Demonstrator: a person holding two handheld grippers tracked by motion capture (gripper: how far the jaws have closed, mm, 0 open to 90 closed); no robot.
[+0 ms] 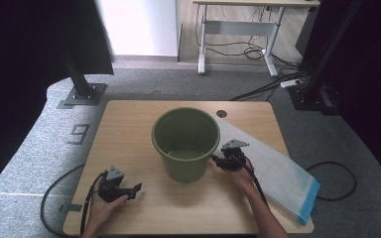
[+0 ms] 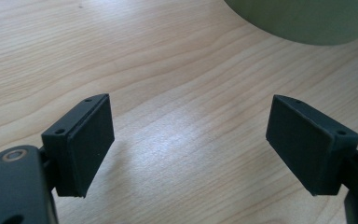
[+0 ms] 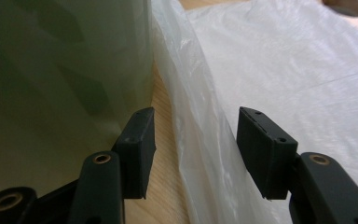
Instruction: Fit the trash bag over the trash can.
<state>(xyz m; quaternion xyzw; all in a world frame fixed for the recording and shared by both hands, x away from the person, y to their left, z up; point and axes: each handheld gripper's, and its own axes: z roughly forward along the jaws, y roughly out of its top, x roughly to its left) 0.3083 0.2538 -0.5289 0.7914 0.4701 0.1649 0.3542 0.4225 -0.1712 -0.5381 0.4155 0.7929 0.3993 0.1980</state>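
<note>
We see the right gripper (image 3: 196,154) with jaws released, straddling the raised edge of the translucent plastic bag (image 3: 279,84) beside the green bucket (image 1: 186,144) mid-table, likely lining up a pinch. The left gripper (image 2: 191,144) waits open over bare table (image 2: 168,70).

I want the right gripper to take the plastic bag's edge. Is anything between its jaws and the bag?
Nothing visible. The right gripper has open jaws straddling the bag edge, with the green bucket close on one side.
</note>
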